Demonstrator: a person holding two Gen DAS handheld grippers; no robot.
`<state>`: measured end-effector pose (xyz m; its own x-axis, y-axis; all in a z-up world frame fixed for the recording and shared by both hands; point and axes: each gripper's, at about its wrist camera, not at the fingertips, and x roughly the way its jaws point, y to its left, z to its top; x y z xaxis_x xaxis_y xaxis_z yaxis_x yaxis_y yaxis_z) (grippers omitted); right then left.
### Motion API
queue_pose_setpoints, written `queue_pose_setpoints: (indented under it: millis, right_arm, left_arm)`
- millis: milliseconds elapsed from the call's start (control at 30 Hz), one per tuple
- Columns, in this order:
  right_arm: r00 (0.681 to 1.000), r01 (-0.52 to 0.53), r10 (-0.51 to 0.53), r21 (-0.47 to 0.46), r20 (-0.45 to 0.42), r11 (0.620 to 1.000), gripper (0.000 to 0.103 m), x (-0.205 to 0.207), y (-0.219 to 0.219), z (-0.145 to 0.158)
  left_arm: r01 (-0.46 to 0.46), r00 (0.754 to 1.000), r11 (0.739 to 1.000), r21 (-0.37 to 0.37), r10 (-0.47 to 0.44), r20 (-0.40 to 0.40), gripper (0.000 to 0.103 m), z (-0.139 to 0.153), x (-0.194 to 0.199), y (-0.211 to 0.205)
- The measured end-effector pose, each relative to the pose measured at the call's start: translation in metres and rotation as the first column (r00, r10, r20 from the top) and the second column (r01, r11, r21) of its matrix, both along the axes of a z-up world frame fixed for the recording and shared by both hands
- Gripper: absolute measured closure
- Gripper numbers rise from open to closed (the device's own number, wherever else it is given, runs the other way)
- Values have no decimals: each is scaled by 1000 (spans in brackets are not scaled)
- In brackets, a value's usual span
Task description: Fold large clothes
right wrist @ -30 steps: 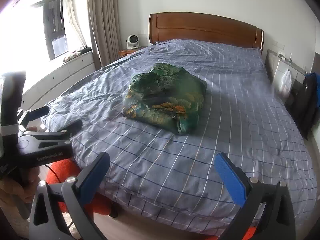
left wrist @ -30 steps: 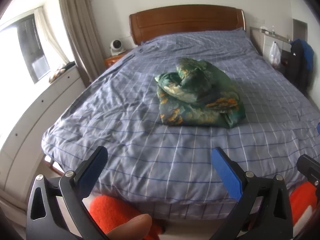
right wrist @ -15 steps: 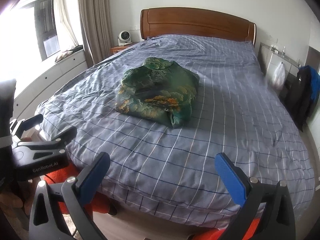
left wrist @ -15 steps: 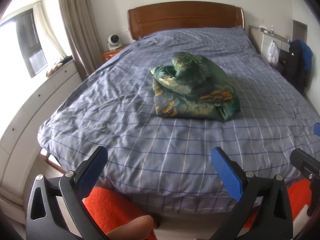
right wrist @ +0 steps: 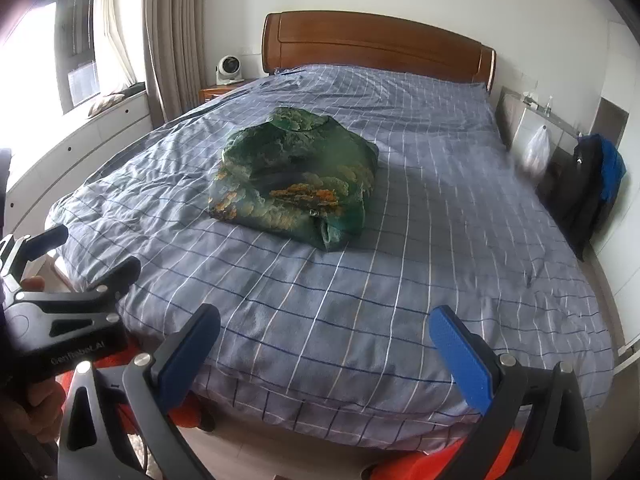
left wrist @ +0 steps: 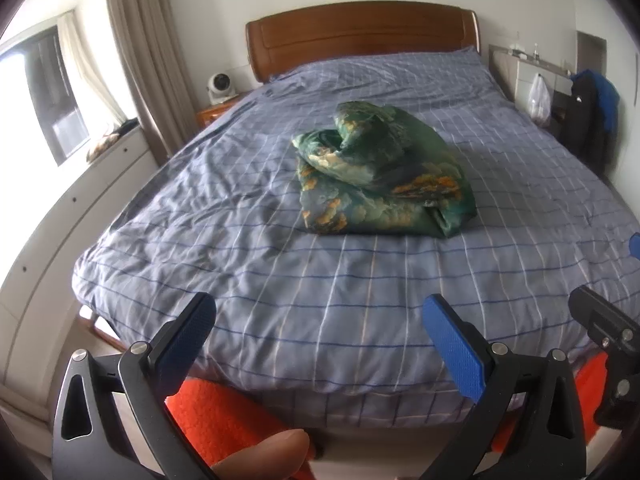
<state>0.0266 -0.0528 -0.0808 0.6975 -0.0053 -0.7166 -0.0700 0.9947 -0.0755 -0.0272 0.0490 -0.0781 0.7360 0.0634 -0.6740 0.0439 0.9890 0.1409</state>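
Garment: a green cloth [left wrist: 384, 172] with orange and cream patches lies bunched in a loose heap near the middle of the bed [left wrist: 280, 280], on top of the blue checked cover.
Garment, other view: from the right wrist camera the same heap [right wrist: 296, 184] shows a rounded top and a rolled edge at its near corner.
Left gripper: the left gripper [left wrist: 318, 334] hangs at the foot of the bed, its blue-padded fingers spread wide, nothing between them, well short of the cloth.
Right gripper: the right gripper [right wrist: 324, 346] is likewise spread wide and empty, over the foot of the bed.
Hand: a fingertip [left wrist: 264, 454] shows at the bottom edge under the left gripper.
Room: wooden headboard [left wrist: 360, 36] at the far end, a small white fan [right wrist: 229, 68] on the bedside table, curtains [right wrist: 172, 40] by the window.
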Motion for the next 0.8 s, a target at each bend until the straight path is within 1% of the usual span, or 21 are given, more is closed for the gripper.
queue_pose_setpoints:
  millis: [100, 167, 300, 533, 800]
  right_arm:
    - [1000, 6, -6, -27, 3, 1000, 0, 0, 3, -2]
    - [1000, 14, -14, -38, 1, 999, 0, 2, 3, -4]
    - [999, 37, -38, -37, -6, 999, 0, 3, -1, -7]
    - [998, 63, -64, -49, -5, 997, 0, 7, -8, -9]
    - [997, 81, -81, -46, -7, 996, 0, 12, -10, -9]
  left_arm:
    - [-1, 1000, 1000, -20, 1, 4, 0, 1, 0, 1]
    - [-6, 1000, 1000, -13, 6, 6, 0, 0, 1, 0]
    - [-7, 1000, 1000, 10, 7, -7, 0, -3, 4, -1]
    - [5, 1000, 1000, 20, -4, -20, 0, -7, 8, -8]
    - [7, 1000, 1000, 2, -7, -29, 0, -6, 10, -8]
